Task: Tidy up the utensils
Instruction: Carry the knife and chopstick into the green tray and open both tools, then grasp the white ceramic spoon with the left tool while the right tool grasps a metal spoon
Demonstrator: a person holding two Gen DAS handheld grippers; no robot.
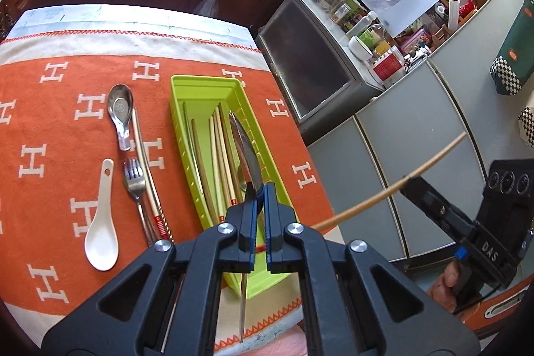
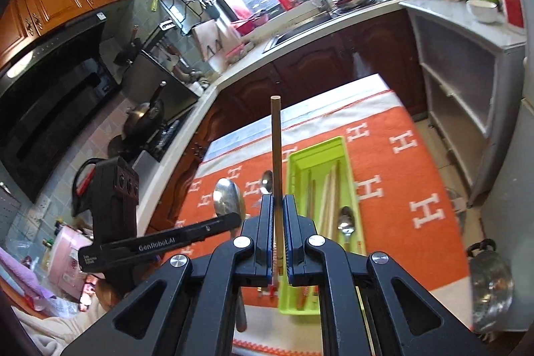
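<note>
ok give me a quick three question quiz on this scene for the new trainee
1. True or false: the right tool grips a chopstick.
2. What does the left tool hold? A fork; B metal spoon; C knife.
3. Fill in: the white spoon lies on the ___ cloth.
Key: 1 true; 2 B; 3 orange.

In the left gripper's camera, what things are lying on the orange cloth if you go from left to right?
White spoon → steel soup spoon → fork → chopstick with a red-striped end → green tray, with chopsticks inside.
</note>
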